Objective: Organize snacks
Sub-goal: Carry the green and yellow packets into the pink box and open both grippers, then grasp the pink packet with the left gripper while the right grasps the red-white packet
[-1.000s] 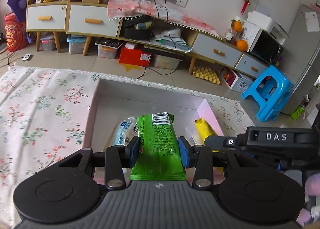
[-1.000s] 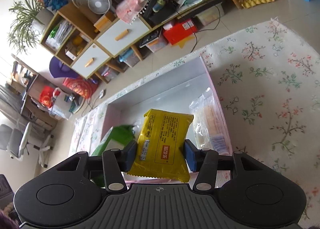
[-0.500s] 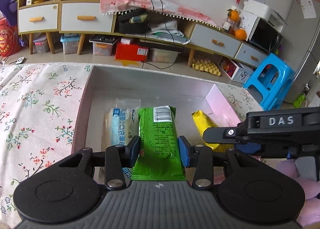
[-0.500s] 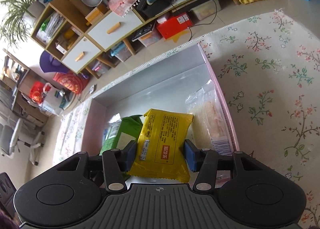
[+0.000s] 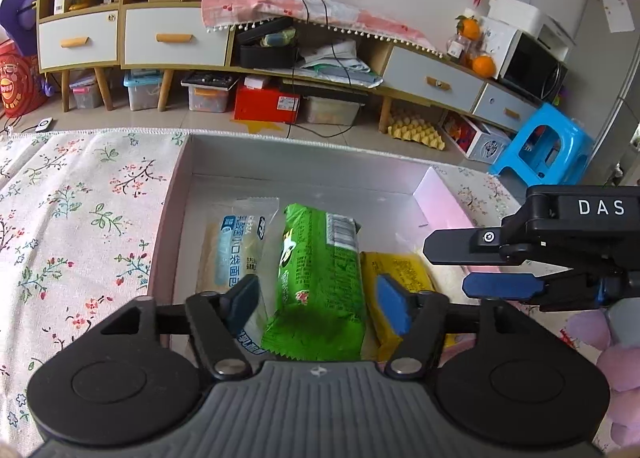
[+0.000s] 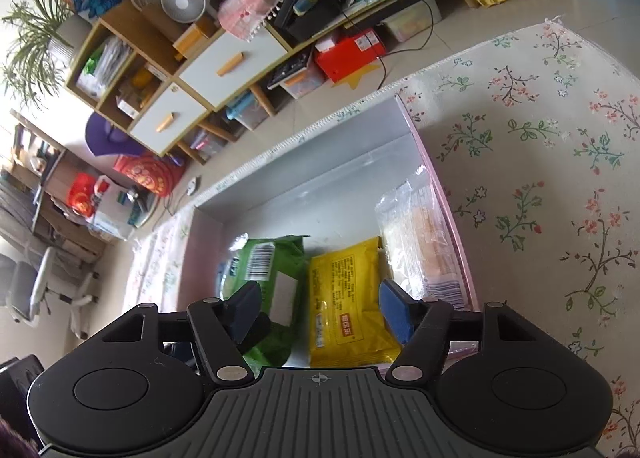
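Observation:
A pink-walled box [image 5: 176, 194] [image 6: 436, 174] lies on the floral cloth with snacks side by side in it. The green packet [image 5: 320, 282] [image 6: 272, 270] rests on the box floor between the fingers of my left gripper [image 5: 318, 304], whose jaws are opening and no longer press it. The yellow packet [image 6: 346, 302] [image 5: 396, 274] lies below my right gripper [image 6: 318, 308], its jaws also opening, pads clear of it. A white-and-blue bread packet [image 5: 240, 246] sits left of the green one. A clear packet [image 6: 420, 238] leans on the right wall.
The right gripper's body [image 5: 560, 242] reaches in from the right in the left wrist view. The floral cloth [image 5: 80, 218] [image 6: 540, 178] covers the surface around the box. Beyond it stand a low cabinet [image 5: 172, 38] and a blue stool [image 5: 544, 146]. Something pink and fluffy [image 5: 604, 358] lies at lower right.
Both grippers opened and let go of their packets. The green packet dropped and tilted onto the box floor. The yellow packet settled beside it.

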A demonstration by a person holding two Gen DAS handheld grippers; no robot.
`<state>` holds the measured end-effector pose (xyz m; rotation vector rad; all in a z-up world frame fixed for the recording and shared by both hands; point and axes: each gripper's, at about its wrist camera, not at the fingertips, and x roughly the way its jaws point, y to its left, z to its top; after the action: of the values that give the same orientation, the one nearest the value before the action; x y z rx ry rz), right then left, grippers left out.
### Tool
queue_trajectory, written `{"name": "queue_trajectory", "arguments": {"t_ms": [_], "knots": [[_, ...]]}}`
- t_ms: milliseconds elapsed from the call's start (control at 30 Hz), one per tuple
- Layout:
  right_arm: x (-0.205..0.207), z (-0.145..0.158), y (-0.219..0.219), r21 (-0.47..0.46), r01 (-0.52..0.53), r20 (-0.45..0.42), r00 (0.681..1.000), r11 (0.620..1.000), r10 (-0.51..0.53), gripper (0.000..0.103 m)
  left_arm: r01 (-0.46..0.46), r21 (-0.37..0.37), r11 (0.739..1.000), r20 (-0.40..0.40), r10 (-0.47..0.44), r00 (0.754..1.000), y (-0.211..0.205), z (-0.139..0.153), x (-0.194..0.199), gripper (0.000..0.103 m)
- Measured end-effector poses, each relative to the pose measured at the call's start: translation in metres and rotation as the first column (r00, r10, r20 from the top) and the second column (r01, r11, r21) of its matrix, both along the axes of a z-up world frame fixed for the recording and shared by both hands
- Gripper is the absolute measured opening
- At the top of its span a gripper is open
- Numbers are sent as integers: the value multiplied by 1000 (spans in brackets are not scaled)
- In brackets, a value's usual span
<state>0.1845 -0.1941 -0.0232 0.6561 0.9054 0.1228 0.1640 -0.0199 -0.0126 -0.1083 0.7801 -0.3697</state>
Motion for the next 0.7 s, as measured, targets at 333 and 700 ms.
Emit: {"name": "queue_trajectory", "arguments": {"t_ms": [333, 700], "knots": [[-16, 30, 2, -71, -30, 17, 999, 997, 31, 78, 2, 24, 1000, 22, -2, 1000, 3, 23, -17, 99], [-53, 51, 5, -186, -107, -10, 994, 977, 107, 89, -19, 160, 987, 12, 17, 1000, 12, 41, -45, 102]]}}
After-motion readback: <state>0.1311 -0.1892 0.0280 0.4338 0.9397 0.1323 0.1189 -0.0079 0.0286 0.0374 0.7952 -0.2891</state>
